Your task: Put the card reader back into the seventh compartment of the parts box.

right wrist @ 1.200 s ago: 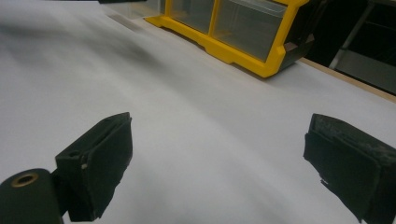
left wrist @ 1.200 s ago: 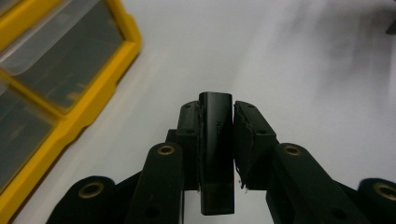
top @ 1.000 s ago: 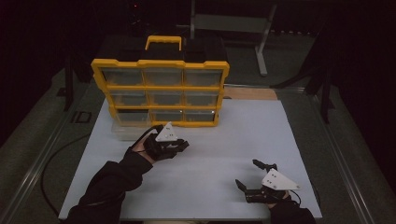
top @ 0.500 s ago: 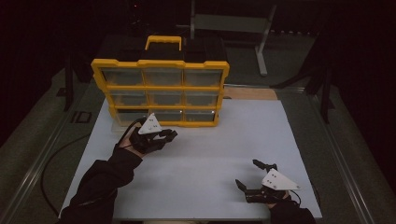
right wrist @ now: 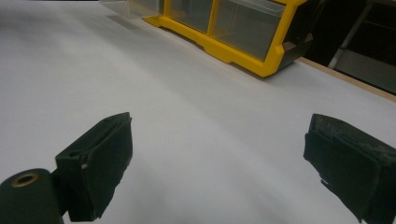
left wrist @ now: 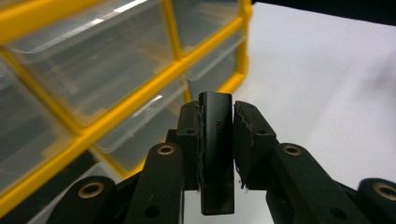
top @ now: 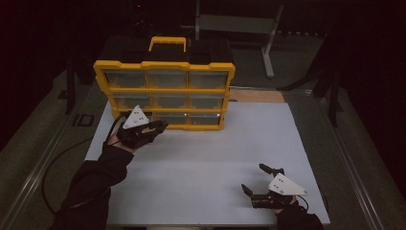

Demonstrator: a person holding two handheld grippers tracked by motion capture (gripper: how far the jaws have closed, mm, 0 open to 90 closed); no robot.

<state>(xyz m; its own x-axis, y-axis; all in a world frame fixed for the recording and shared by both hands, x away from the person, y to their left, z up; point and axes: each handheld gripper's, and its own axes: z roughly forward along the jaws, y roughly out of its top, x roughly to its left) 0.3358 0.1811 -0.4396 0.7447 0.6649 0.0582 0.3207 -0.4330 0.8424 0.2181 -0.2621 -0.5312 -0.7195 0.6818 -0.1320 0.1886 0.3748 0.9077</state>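
Note:
A yellow organizer case (top: pixel 165 91) with clear drawers stands upright at the back of the white table (top: pixel 201 158). My left gripper (top: pixel 160 127) hovers in front of its lower left drawers. Its jaws are shut on a small black block (left wrist: pixel 215 149), which stands upright between the pads. In the left gripper view the yellow case (left wrist: pixel 93 93) rises close by on the left. My right gripper (top: pixel 253 179) rests near the front right edge of the table, jaws wide apart with nothing between them. The right gripper view shows the case (right wrist: pixel 233 28) far off across bare table.
One clear drawer (right wrist: pixel 121 5) sticks out of the case at its lower left. A wooden strip (top: pixel 253 96) lies behind the table at the right. A cable (top: pixel 57 167) runs along the floor on the left, and a metal stand (top: pixel 268 43) stands behind the case.
My left gripper, still holding the black block, has moved left and up toward the case's lower left drawers. The right gripper has stayed where it was.

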